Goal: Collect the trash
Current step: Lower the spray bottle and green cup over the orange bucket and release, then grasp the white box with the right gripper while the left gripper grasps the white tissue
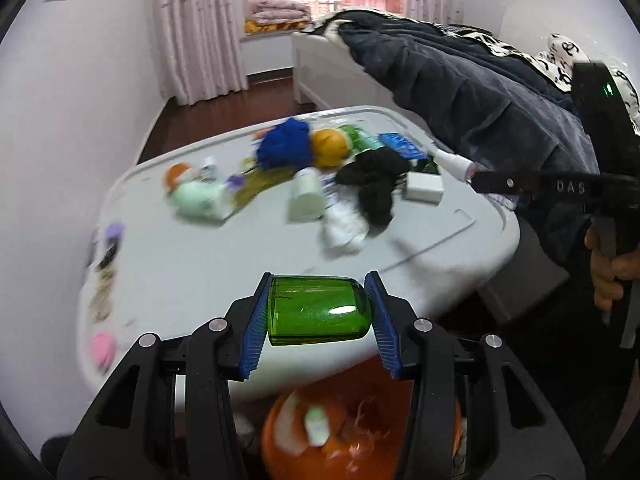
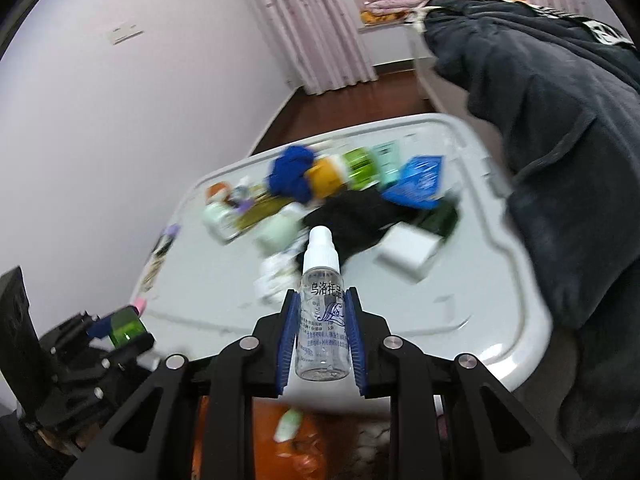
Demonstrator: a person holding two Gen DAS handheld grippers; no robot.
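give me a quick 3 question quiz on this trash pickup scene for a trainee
1. True or false: the left gripper is shut on a green bottle.
2. What does the right gripper hold? A) a black cloth B) a clear dropper bottle C) a white box
3. Fill in: below both grippers sits an ______ bin with trash in it.

Key:
1. True
2. B, the clear dropper bottle with a white cap
3. orange
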